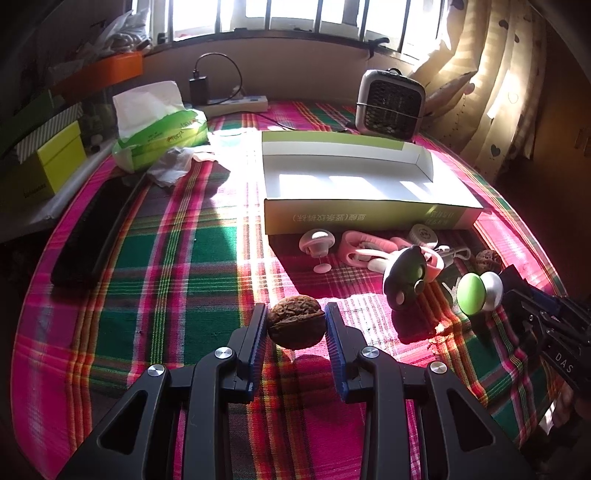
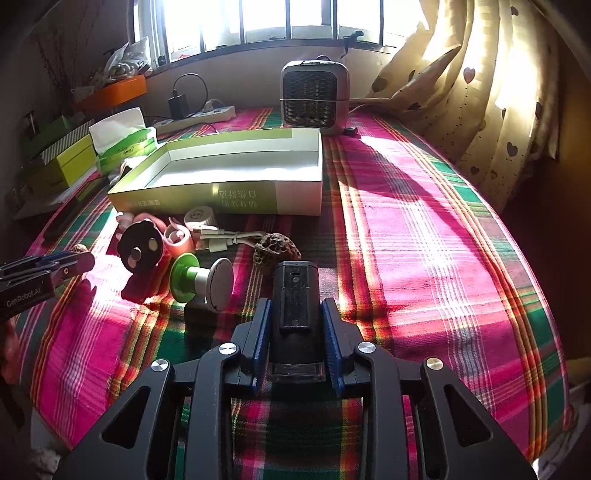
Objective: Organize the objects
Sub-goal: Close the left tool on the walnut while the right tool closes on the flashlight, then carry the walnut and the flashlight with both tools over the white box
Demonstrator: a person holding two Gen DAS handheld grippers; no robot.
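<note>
Surface: plaid cloth (image 1: 177, 258), your green-and-white cardboard tray (image 1: 347, 177) at twelve o'clock.
Left gripper (image 1: 296, 325): clenched on wrinkled brown walnut (image 1: 296, 322).
Right gripper (image 2: 295, 332): clamps black cylindrical device (image 2: 295, 306).
Advice: lift both clear, release low inside.

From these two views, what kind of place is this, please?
Probably a room in a home, perhaps a bedroom: a barred window with a heart-patterned curtain, a plaid cloth over the work surface, and household things like a tissue pack and a small fan.

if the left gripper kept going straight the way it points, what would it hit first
Probably the plaid cloth just past the walnut that the left gripper holds; the box stands farther along that line, though depth is unclear.
</note>
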